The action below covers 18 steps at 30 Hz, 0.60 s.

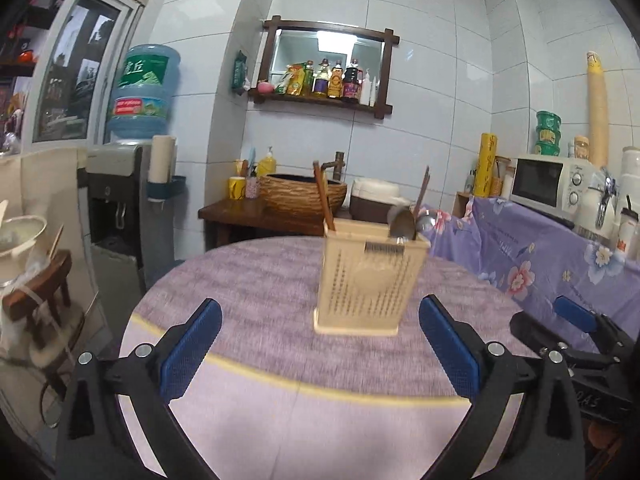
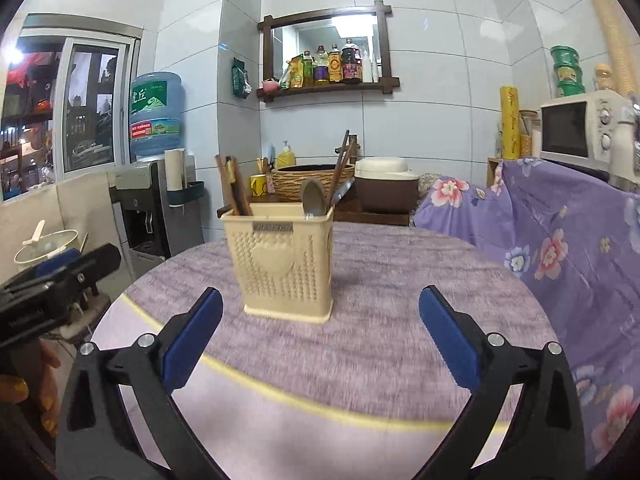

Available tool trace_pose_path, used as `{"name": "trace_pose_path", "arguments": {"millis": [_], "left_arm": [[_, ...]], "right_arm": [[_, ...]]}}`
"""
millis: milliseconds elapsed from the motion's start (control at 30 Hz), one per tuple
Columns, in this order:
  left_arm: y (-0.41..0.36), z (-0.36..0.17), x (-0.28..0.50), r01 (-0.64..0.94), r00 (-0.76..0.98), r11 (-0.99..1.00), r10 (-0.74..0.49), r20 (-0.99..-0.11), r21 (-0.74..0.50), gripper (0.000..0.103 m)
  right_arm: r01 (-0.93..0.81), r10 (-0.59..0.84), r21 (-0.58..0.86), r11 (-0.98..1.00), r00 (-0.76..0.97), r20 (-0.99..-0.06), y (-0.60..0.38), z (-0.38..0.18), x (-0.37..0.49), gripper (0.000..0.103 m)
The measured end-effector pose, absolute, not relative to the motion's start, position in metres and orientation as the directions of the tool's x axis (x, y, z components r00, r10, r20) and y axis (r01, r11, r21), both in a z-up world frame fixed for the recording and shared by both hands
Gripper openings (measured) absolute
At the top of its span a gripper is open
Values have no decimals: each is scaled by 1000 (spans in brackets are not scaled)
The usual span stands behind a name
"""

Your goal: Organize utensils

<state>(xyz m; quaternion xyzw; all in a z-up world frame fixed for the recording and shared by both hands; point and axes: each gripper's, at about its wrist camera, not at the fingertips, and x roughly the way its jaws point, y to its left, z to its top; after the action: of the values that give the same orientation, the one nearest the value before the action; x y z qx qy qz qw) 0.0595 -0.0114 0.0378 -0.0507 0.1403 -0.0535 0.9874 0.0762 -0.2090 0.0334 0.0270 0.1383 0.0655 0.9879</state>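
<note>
A cream perforated utensil holder (image 1: 366,278) (image 2: 282,262) stands upright on the round table with the purple cloth (image 1: 256,280) (image 2: 400,292). Brown chopsticks (image 1: 324,200) (image 2: 234,188) lean in its left compartment; metal spoons (image 1: 404,222) (image 2: 313,199) and another stick stand in its right one. My left gripper (image 1: 320,334) is open with nothing between its blue pads, a little short of the holder. My right gripper (image 2: 320,330) is open and empty too, the holder just ahead and slightly left. Each gripper shows at the edge of the other's view.
A flowered purple cloth (image 2: 560,240) covers the counter on the right, with a microwave (image 2: 580,128) on it. Behind the table stand a woven basin (image 2: 316,182) and a rice cooker (image 2: 386,190). A water dispenser (image 1: 116,184) stands at the left.
</note>
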Motion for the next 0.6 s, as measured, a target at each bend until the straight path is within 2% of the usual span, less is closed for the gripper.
{"name": "trace_pose_path", "arguments": {"millis": [200,300,600], "left_arm": [[-14,16,15,107,949,994,-106,-297,-12,98],[-17,13,6,127,949,992,-114,-293,24,98],[-13,10,-5,130,955,991,-126,-268,-4,98]], "right_arm": [[-115,108,-8,993,957,-269,-202,5,13,97],[-123,121,12,992,955,-272,-201,-2,-3,97],[-131,132,20,991,953,-273,-197,-2,-13,97]]}}
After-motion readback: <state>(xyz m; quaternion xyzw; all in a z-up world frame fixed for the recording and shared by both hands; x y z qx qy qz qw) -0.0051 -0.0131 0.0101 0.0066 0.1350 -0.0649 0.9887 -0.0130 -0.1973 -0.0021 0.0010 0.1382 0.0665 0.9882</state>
